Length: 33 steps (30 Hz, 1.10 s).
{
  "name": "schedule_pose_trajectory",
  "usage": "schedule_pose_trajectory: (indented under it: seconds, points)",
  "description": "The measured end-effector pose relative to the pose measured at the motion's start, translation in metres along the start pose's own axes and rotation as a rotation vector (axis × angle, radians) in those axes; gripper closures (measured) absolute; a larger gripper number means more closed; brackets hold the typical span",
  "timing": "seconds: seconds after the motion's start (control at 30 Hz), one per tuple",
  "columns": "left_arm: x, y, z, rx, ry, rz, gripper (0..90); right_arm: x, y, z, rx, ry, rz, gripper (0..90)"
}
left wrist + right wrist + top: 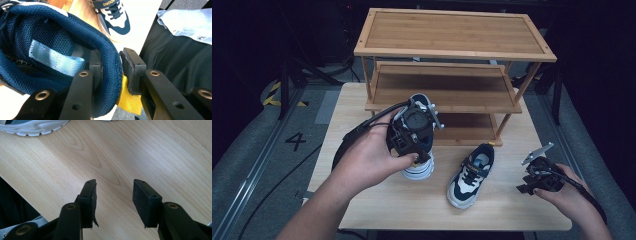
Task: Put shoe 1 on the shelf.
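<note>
Up close in the left gripper view, left gripper (pixel 111 71) pinches the navy sneaker (pixel 50 50) collar. Right gripper view: right gripper (pixel 113 200) spread over the table (pixel 150 150). High view: second sneaker (pixel 472 175) at the rack's (pixel 452 45) 6 o'clock.

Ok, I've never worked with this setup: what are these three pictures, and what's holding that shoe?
No robot here: a person holds a two-jaw gripper in each hand. The high view looks down on the pale wooden table with a three-tier bamboo shoe rack at its far side. The other two pictures come from cameras riding on the grippers. The left gripper clamps the padded collar of a navy and white sneaker, beside its yellow heel tab. The matching second sneaker lies on the table. The right gripper is open over bare wood, holding nothing.
</note>
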<state>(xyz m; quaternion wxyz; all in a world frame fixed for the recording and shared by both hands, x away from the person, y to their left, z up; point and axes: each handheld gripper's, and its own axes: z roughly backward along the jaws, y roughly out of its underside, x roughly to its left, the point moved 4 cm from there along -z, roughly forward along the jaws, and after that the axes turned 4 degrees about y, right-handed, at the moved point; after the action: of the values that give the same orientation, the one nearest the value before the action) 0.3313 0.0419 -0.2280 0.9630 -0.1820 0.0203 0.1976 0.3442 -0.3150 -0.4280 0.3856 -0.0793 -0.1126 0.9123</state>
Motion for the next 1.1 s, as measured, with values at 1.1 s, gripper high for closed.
schedule_pose_trajectory:
  seconds: [1.1]
  points:
    - [0.084,-0.08,-0.019,-0.057,-0.046,-0.004,71.5,-0.001,0.011,0.003,0.002,0.016,-0.019,54.0]
